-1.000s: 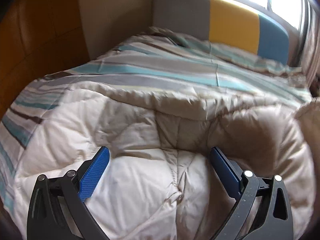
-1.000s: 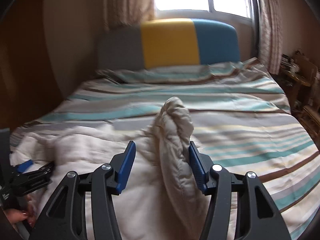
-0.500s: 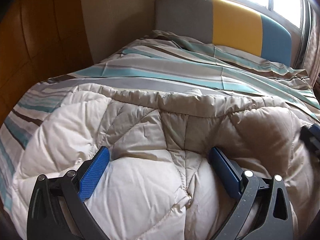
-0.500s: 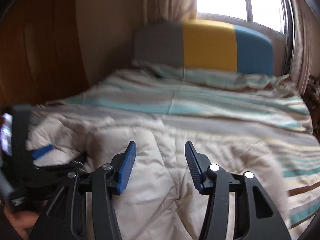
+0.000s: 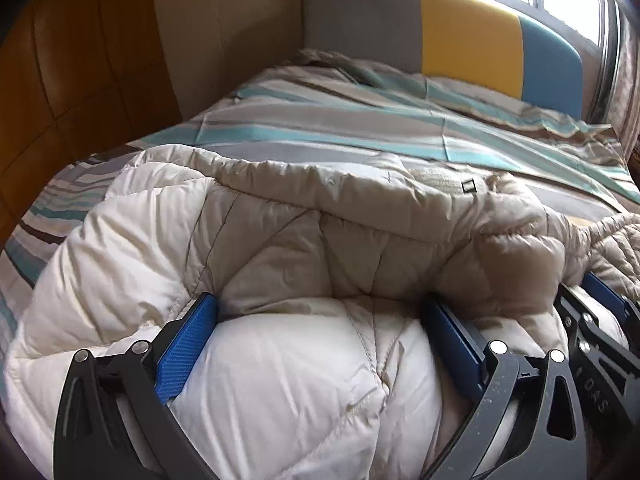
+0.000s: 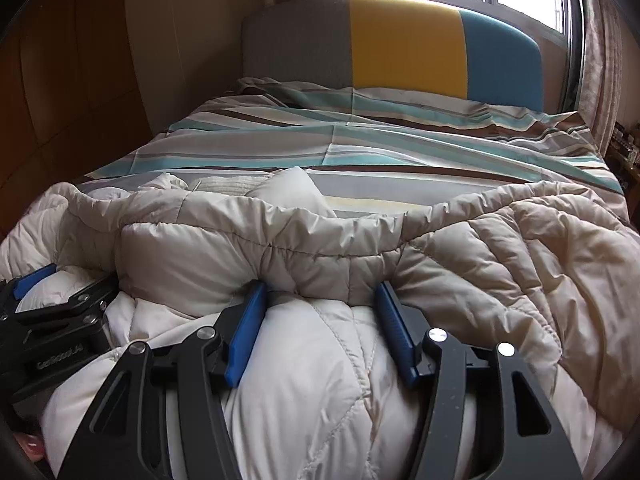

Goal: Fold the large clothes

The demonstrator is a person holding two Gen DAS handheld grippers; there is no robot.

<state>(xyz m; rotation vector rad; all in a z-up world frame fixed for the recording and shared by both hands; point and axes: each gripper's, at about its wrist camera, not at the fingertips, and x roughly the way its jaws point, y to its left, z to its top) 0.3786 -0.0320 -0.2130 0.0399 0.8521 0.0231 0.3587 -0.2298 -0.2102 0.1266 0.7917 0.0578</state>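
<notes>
Grippers pressing side by side into a puffy quilted coat on the bed.

Cream-and-beige down coat [image 5: 304, 248] is lying bunched across the near end of the striped bedspread [image 5: 360, 136], below the grey, yellow and blue headboard [image 6: 400, 44]. Left gripper [image 5: 320, 320] is sitting with its blue fingers [image 5: 188, 344] spread wide, padding bulging between them. Right gripper [image 6: 320, 304], just beside it, is holding its fingers apart too, tips sinking into a fold, not clamping anything.
</notes>
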